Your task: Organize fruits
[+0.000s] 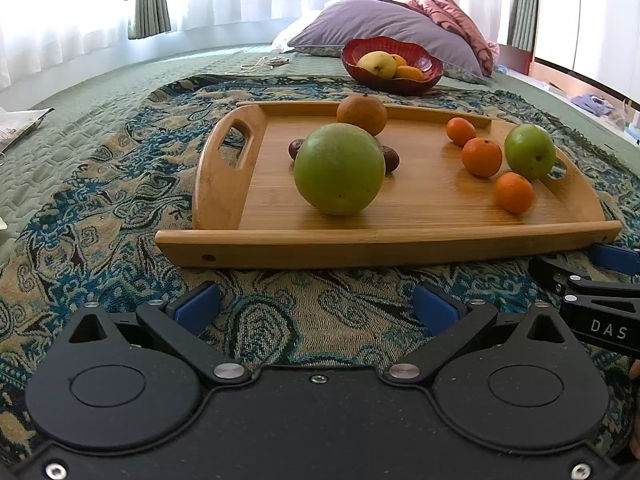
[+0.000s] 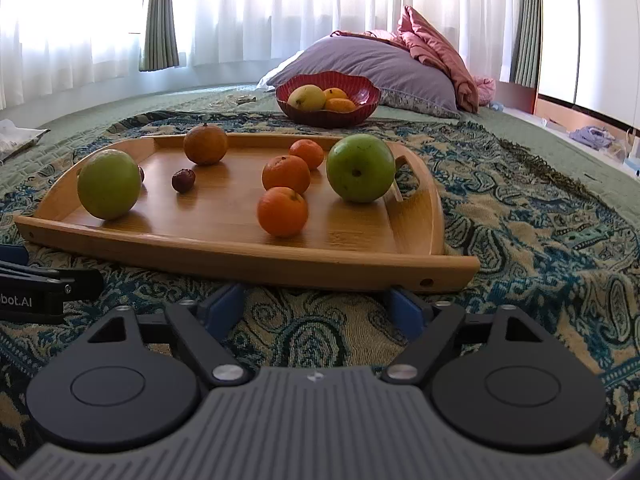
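A wooden tray (image 1: 400, 236) (image 2: 248, 256) lies on a patterned blanket. On it are a large green fruit (image 1: 339, 169) (image 2: 109, 184), a second green fruit (image 1: 530, 151) (image 2: 361, 168), a brownish orange (image 1: 362, 114) (image 2: 205, 145), three small tangerines (image 1: 481, 157) (image 2: 282, 211) and dark red dates (image 1: 391, 157) (image 2: 183, 180). A red bowl (image 1: 394, 80) (image 2: 332, 118) with yellow and orange fruit stands behind the tray. My left gripper (image 1: 316, 308) is open and empty in front of the tray. My right gripper (image 2: 316, 312) is open and empty at the tray's near edge.
A purple pillow (image 1: 384, 24) (image 2: 368, 60) and a pink quilt (image 1: 448, 12) lie behind the bowl. A white packet (image 1: 20, 124) lies at the far left. The right gripper's fingers (image 1: 616, 258) show at the right edge of the left wrist view.
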The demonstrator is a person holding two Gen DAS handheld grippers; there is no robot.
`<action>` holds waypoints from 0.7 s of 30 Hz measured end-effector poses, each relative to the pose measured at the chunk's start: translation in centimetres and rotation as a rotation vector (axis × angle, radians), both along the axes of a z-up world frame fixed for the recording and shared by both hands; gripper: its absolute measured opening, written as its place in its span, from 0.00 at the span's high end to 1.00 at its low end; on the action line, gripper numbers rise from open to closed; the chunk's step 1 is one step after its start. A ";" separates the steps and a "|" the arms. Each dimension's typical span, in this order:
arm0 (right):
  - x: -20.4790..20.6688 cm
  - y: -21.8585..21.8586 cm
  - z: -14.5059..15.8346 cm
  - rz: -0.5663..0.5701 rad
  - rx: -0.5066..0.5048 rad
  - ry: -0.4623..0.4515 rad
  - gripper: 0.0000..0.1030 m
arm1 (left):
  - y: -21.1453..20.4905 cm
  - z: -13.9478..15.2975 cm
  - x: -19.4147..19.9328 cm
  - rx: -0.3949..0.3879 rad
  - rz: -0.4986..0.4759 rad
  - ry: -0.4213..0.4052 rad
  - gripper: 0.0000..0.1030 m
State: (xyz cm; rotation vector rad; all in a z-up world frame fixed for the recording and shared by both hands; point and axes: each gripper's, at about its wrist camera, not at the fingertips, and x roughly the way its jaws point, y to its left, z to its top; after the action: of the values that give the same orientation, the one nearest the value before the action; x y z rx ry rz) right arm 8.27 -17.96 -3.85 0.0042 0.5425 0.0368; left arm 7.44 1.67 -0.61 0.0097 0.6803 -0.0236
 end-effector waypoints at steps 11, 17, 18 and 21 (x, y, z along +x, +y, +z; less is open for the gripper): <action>0.8 -0.1 -0.5 0.036 0.021 0.038 0.00 | 0.3 -0.3 0.5 -0.019 0.002 0.014 0.00; 0.8 0.0 -0.6 0.038 0.021 0.034 0.00 | 0.4 -0.4 0.6 -0.023 0.002 0.022 0.00; 0.8 0.0 -0.6 0.038 0.022 0.032 0.00 | 0.4 -0.4 0.6 -0.023 0.002 0.023 0.00; 0.8 0.0 -0.6 0.038 0.021 0.033 0.00 | 0.4 -0.4 0.6 -0.024 0.003 0.024 0.00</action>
State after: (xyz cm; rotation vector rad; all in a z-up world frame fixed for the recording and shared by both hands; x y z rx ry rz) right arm 9.06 -17.96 -4.49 0.0154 0.5753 0.0797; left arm 8.07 2.05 -1.00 -0.0148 0.7044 -0.0289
